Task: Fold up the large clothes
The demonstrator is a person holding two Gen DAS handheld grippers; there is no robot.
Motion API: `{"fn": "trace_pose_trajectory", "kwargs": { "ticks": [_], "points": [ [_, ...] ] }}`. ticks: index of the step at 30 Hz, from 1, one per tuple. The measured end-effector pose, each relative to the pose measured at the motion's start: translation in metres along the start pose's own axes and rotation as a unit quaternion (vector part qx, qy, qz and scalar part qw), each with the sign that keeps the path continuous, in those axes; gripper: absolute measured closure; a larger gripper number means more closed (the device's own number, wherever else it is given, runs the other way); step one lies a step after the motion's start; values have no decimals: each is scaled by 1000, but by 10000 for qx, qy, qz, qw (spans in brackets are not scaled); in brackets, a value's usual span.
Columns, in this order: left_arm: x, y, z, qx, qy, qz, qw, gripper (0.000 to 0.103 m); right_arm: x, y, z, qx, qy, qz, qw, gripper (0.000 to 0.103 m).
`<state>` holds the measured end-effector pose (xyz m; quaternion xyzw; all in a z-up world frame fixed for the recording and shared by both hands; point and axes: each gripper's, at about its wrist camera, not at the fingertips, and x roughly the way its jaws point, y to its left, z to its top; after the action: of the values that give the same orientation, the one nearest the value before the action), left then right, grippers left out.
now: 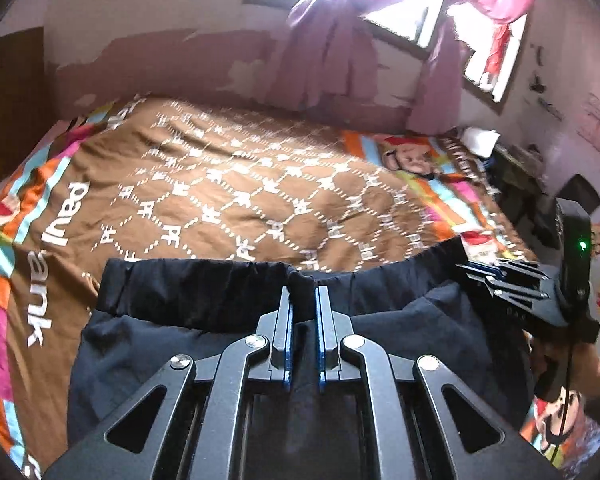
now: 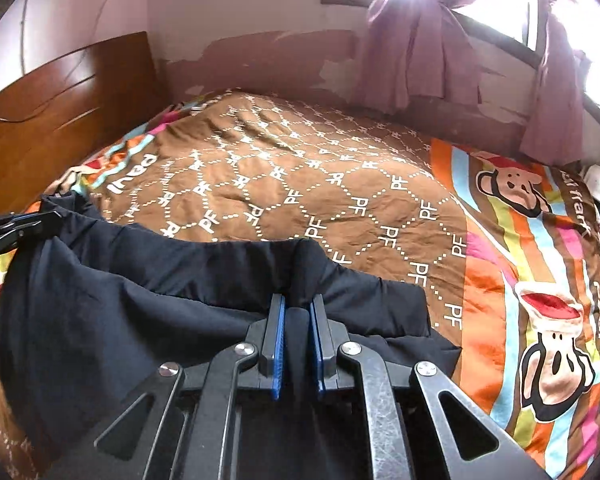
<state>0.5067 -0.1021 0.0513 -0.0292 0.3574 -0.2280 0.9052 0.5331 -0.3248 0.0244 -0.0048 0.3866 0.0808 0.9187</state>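
A dark navy garment (image 1: 172,312) lies on the bed, and its gathered top edge is lifted between both grippers. My left gripper (image 1: 302,292) is shut on a bunched fold of that edge. In the same view the right gripper (image 1: 496,280) grips the edge's right end. In the right wrist view my right gripper (image 2: 298,300) is shut on a raised fold of the garment (image 2: 132,292), with cloth pinched between the blue pads. The left gripper (image 2: 8,228) holds the far left corner, so the edge sags between the two grippers.
The bed carries a brown patterned cover (image 2: 300,184) with striped cartoon borders (image 2: 540,280). A wooden headboard (image 2: 60,100) stands at the left. Purple curtains (image 2: 420,52) hang under a bright window behind the bed. A hand (image 1: 592,376) holds the right gripper's handle.
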Motion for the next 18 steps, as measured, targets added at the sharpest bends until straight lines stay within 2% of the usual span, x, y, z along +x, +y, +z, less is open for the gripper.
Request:
{"fn": "trace_pose_trajectory", "kwargs": {
  "ticks": [5,7,10,11,12,15,16,18],
  "points": [
    [32,7,-11,-74,378,419,9984,95,41,1,-13,34,348,-214,9992,92],
    [35,12,-15,-206,393,409,9982,93,49,2,-18,47,413,-249,9988,92],
    [22,15,-17,-256,188,252,9992,87,51,0,-21,94,395,-262,9988,90],
    [19,14,-16,-266,157,261,9992,78,48,-1,-22,117,362,-239,9990,87],
    [13,15,-16,-283,79,328,9990,63,45,-2,-22,149,334,-198,9991,86],
    [-8,21,-19,-553,-294,537,9966,39,36,-5,-23,169,290,-31,9994,82],
    [-12,22,-20,-605,-345,579,9959,37,33,-4,-23,131,304,-10,9995,80],
    [-20,25,-25,-685,-392,690,9945,36,23,-3,-25,90,287,21,9995,64]
  ]
}}
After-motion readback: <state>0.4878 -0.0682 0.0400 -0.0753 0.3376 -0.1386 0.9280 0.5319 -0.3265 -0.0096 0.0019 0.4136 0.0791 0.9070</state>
